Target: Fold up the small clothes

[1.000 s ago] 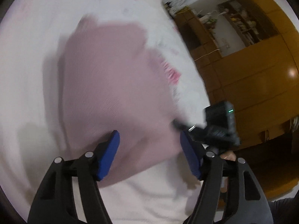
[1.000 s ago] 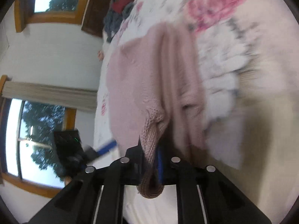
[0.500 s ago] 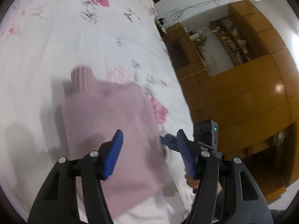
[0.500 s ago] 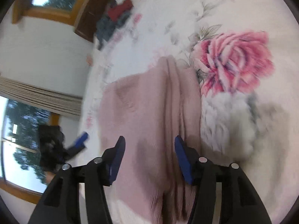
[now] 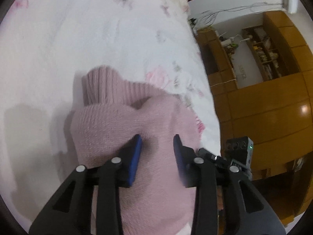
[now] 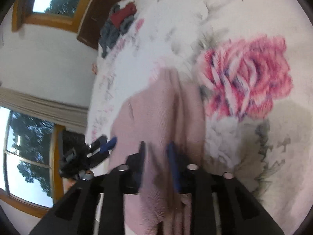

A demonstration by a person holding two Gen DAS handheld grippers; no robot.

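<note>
A pink knit sweater [image 5: 109,129] lies on the floral bedsheet [image 5: 78,29], its ribbed collar [image 5: 101,86] pointing away from me. My left gripper [image 5: 157,148] presses into the near part of the sweater, jaws drawn close with knit pinched between the blue pads. In the right wrist view the sweater [image 6: 156,107] shows long lengthwise folds. My right gripper [image 6: 156,152] is drawn in on one of those folds at the near end. The left gripper's blue fingertip [image 6: 109,144] shows beside the sweater's left edge.
The bedsheet [image 6: 244,39] carries a large pink rose print right of the sweater. A pile of red and grey clothes [image 6: 119,25] sits at the far end of the bed. Wooden cabinets [image 5: 273,107] stand beyond the bed's right edge, and windows [image 6: 25,146] are on the other side.
The right gripper let go of the sleeve cuff and opened. Both grippers then came down onto the sweater's near part and narrowed their jaws on the knit.
</note>
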